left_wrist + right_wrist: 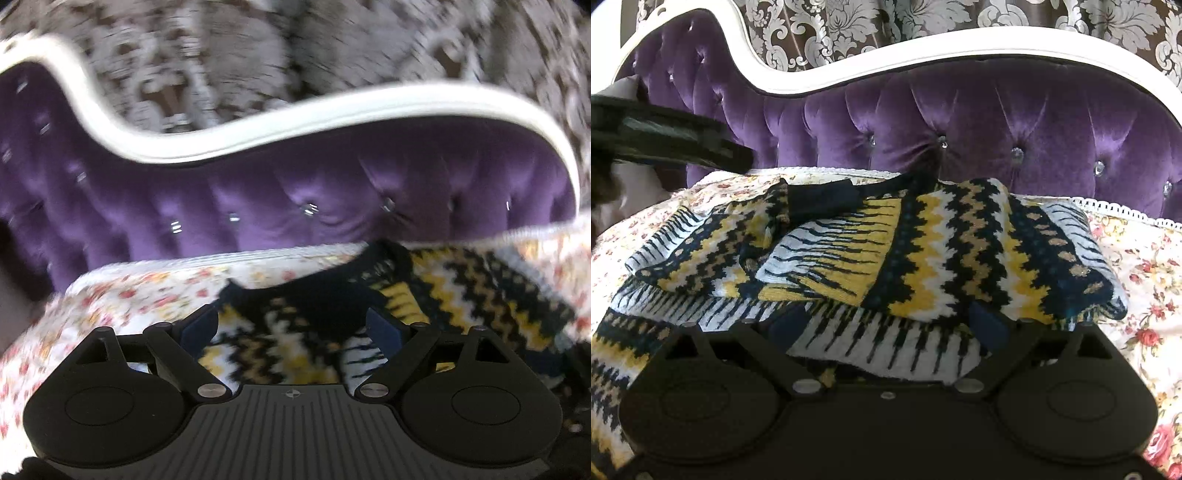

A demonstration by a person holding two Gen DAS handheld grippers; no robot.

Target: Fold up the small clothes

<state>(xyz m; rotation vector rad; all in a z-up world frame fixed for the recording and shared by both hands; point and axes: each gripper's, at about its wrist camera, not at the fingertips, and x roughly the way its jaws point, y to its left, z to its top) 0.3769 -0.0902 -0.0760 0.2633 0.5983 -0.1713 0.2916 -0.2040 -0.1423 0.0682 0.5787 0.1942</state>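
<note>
A knitted sweater in black, yellow and white zigzag bands lies partly folded on a floral bedspread. It also shows in the left wrist view, blurred. My right gripper is open, its blue pads at the sweater's near edge, with a fold of knit draped between them. My left gripper is open just above the sweater, nothing between its pads. The left gripper's dark body shows at the upper left of the right wrist view.
A purple tufted headboard with a white curved frame stands behind the bed. A brown and silver damask curtain hangs behind it. A pale pillow lies at the far left.
</note>
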